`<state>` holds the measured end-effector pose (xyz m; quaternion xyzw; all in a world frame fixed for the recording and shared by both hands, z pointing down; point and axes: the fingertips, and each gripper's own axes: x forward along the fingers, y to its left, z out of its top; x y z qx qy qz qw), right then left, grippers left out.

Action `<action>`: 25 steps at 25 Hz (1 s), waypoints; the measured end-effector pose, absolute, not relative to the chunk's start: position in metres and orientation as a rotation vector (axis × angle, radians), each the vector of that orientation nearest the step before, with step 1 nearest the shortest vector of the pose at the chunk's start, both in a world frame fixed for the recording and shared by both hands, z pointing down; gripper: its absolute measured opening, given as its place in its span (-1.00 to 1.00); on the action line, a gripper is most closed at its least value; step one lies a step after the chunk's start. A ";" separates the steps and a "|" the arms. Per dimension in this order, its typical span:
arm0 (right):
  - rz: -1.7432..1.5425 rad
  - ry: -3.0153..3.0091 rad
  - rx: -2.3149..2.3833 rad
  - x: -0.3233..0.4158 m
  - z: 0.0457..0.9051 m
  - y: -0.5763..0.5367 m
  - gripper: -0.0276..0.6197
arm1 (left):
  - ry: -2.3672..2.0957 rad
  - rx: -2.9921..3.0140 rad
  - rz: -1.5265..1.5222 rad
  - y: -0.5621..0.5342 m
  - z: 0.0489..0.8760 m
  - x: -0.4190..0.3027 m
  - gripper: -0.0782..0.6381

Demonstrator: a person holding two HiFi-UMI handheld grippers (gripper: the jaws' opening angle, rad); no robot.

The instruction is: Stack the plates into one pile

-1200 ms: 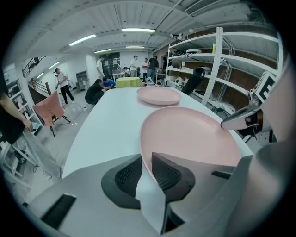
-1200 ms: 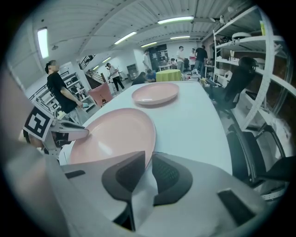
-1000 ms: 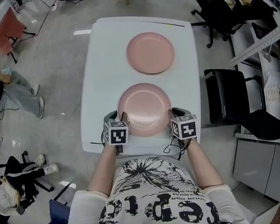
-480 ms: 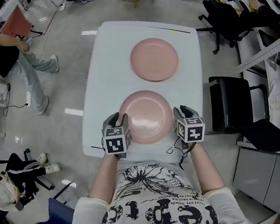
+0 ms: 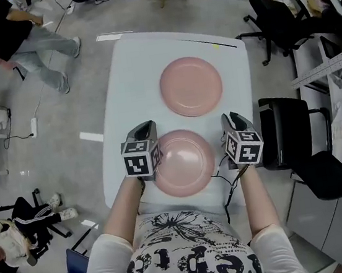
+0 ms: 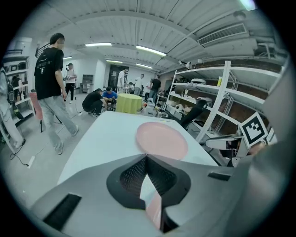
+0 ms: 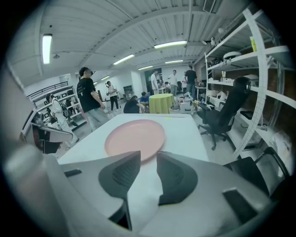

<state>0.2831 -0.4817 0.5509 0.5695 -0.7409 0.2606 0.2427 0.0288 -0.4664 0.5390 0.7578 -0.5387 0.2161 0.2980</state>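
Two pink plates lie apart on the white table. The far plate sits near the table's far end and shows ahead in both gripper views. The near plate lies by the front edge, between my grippers. My left gripper hovers by its left rim; its jaws have just been closing and now meet with nothing between them. My right gripper is open, clear of the right rim; its jaws have just opened, then eased in slightly, nothing between them.
Black office chairs stand close to the table's right side, with shelving beyond. A person walks on the floor at the far left, and another sits low at the left. A green-covered table stands past the far end.
Both grippers have left the near plate's rim and moved forward and up along its sides. The plate now lies flat on the table. The walking person has moved on.
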 end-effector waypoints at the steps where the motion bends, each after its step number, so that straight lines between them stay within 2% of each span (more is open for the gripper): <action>1: 0.711 -2.023 1.562 0.283 0.552 -0.494 -0.55 | -1.428 2.020 0.572 -0.482 0.540 0.028 -0.77; 8: 0.709 -1.950 1.568 0.290 0.582 -0.567 -0.55 | -1.364 1.980 0.559 -0.570 0.574 0.030 -0.67; 10: 0.728 -1.919 1.564 0.290 0.594 -0.581 -0.55 | -1.337 1.965 0.583 -0.587 0.588 0.033 -0.53; 14: 0.763 -1.870 1.564 0.292 0.615 -0.601 -0.55 | -1.324 1.935 0.636 -0.616 0.612 0.038 -0.46; 16: 0.777 -1.861 1.565 0.293 0.622 -0.609 -0.55 | -1.332 1.922 0.652 -0.628 0.620 0.039 -0.37; 19: 0.783 -1.842 1.568 0.293 0.632 -0.617 -0.55 | -1.323 1.915 0.669 -0.639 0.631 0.039 -0.37; 22: 0.788 -1.811 1.582 0.297 0.640 -0.621 -0.69 | -1.276 1.911 0.660 -0.643 0.640 0.046 -0.37; 25: 0.800 -1.801 1.584 0.298 0.645 -0.622 -0.72 | -1.238 1.919 0.659 -0.645 0.645 0.053 -0.41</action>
